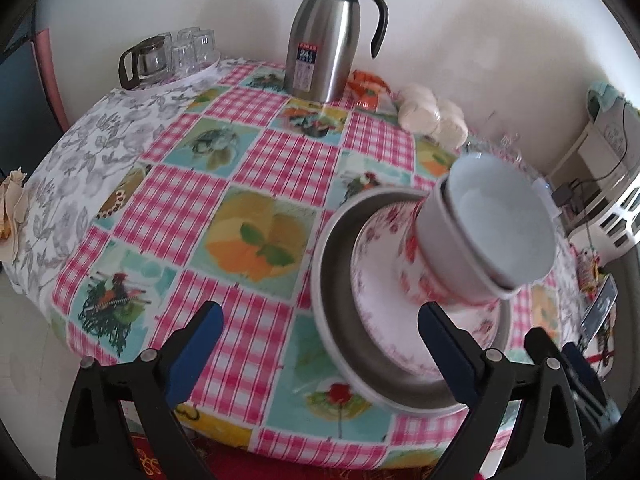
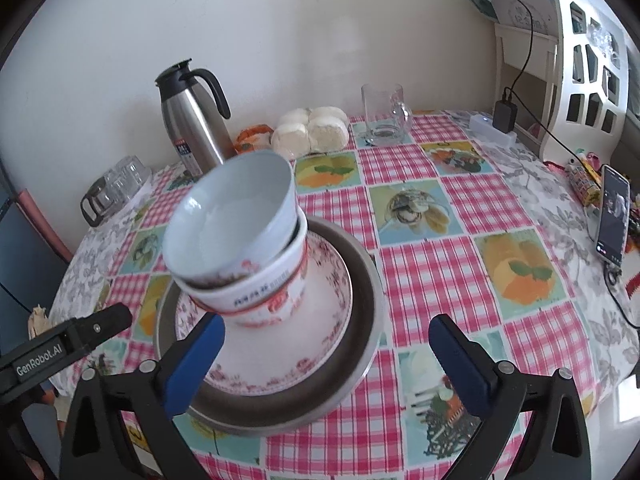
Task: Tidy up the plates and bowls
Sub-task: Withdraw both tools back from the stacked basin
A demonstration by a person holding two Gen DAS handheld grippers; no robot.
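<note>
A stack stands on the checked tablecloth: a metal plate (image 2: 360, 300) at the bottom, a floral plate (image 2: 312, 340) on it, then a floral bowl (image 2: 272, 292) with a plain white bowl (image 2: 232, 224) nested on top. The stack also shows in the left wrist view, with the metal plate (image 1: 336, 280) and the white bowl (image 1: 500, 232). My left gripper (image 1: 320, 344) is open and empty, just left of the stack. My right gripper (image 2: 326, 354) is open and empty, with the stack's front edge between its fingers.
A steel thermos jug (image 1: 324, 40) stands at the back by the wall. Glass cups and a glass pot (image 1: 168, 56) sit at the back left. Steamed buns (image 2: 310, 132) and a glass mug (image 2: 384, 114) are at the back. A phone (image 2: 612, 216) leans at the right edge.
</note>
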